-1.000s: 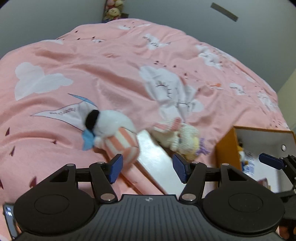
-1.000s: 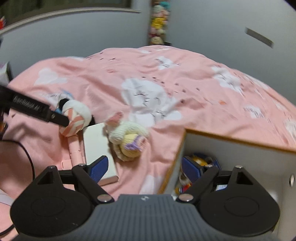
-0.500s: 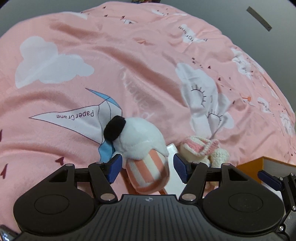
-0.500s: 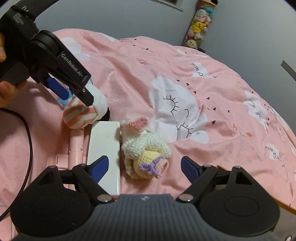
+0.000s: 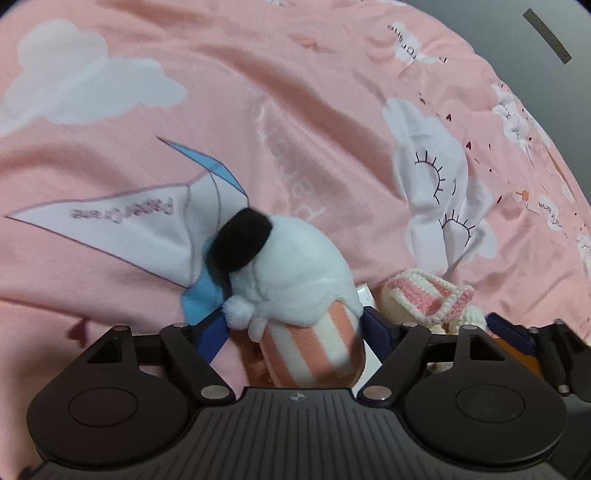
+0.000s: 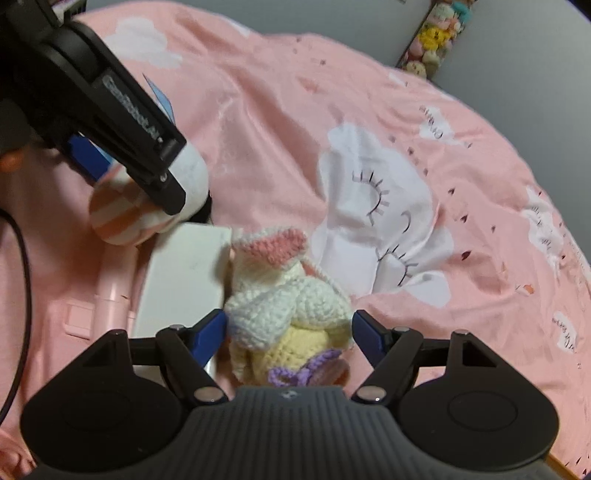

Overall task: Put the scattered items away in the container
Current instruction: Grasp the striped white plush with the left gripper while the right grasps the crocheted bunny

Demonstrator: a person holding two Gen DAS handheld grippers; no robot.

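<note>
The left gripper (image 5: 295,332) straddles a white plush toy (image 5: 295,266) with a pink-and-white striped lower half and a black ear; its blue fingers (image 5: 212,334) are spreading wider, one on each side of the striped body, and the pads do not appear to press on it. The right gripper (image 6: 288,332) frames a crocheted cream-and-yellow bunny (image 6: 288,306) with a purple bow; its left pad sits just at the yarn while the right pad stands slightly clear, so the fingers are apart with the bunny between them. Both toys lie on a pink bedspread (image 6: 277,122) printed with white clouds. Between the toys rests a flat white box (image 6: 181,280), touching the bunny, with a pale pink plastic piece (image 6: 110,291) beside it. A sliver of the orange container (image 5: 513,347) shows past the left gripper's right finger. Far back, a column of small plush figures (image 6: 436,33) stands against the grey wall.
</note>
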